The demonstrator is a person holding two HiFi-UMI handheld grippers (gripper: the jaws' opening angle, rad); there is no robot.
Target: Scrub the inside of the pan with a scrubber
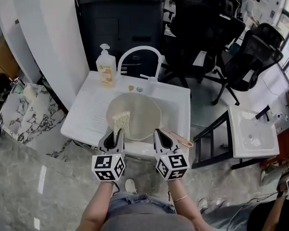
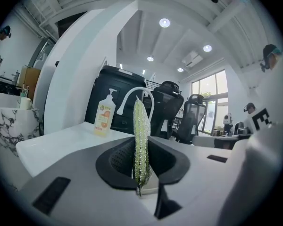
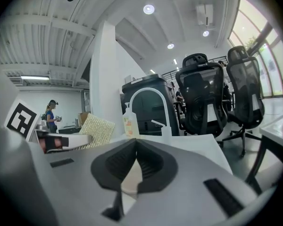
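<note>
1. The left tongs [image 2: 140,147] are being pressed together on the scrubber [image 2: 140,135]. The flat, glittery yellow-green pad is being held upright on its edge, its top sticking out past the jaw tips.
2. In the head view the scrubber is being held over the left part of the pan [image 1: 140,110]. Whether it is touching the pan's inside cannot be told.
3. The right tongs [image 3: 134,166] are being closed on a thin tan edge, read as the pan's rim. In the head view they are placed at the pan's near right edge, just beside the handle [image 1: 182,139].
4. The pan, round and beige, is being carried in the basin of the white bench [image 1: 84,112], right below the faucet [image 1: 139,52]. Its copper-toned handle is pointing toward the bench's near right edge.
5. Both tongs are being held side by side at the bench's near edge, each with a marker cube [image 1: 108,167] at its rear, just ahead of the person's forearms.
6. A soap bottle [image 1: 106,67] is being kept upright at the back left of the bench, just beside the arched white faucet.
7. Behind the bench a dark cabinet [image 1: 120,18] is being seen, with black office chairs [image 1: 250,57] to its right.
8. A second white basin unit [image 1: 253,134] is noted well apart on the right.
</note>
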